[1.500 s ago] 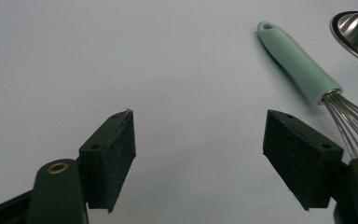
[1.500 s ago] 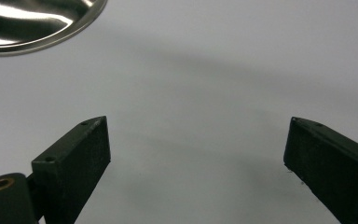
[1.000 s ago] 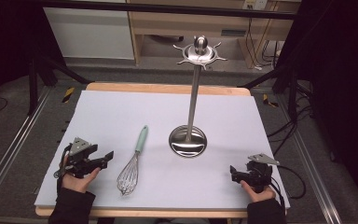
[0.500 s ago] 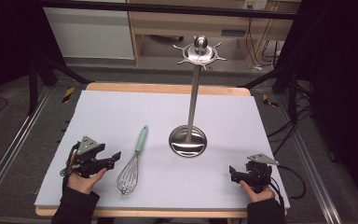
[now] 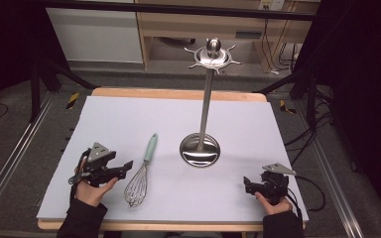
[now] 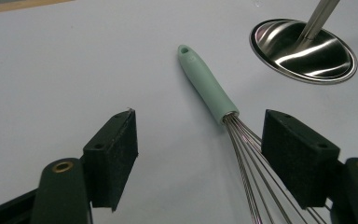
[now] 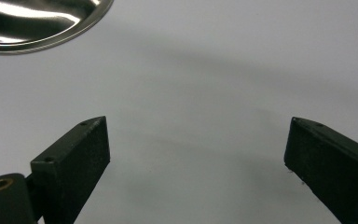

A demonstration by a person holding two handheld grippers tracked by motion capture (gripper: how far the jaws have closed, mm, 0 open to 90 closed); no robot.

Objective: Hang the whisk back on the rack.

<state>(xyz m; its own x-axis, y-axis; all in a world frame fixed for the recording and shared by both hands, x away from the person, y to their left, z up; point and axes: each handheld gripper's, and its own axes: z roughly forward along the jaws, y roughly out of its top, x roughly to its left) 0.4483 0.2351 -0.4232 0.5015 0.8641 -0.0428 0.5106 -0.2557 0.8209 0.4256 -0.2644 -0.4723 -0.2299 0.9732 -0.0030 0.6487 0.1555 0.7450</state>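
Left gripper (image 5: 124,166) sits low, jaws spread wide, with the whisk (image 6: 223,121) lying flat just ahead, its wires reaching between the jaws. I'd slide forward and close on the mint handle, not the wires. Right gripper (image 5: 248,186) rests wide open, empty, the utensil stand (image 5: 200,148) farther off.

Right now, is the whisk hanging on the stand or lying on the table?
Lying flat: the whisk rests on the table, apart from the stand.
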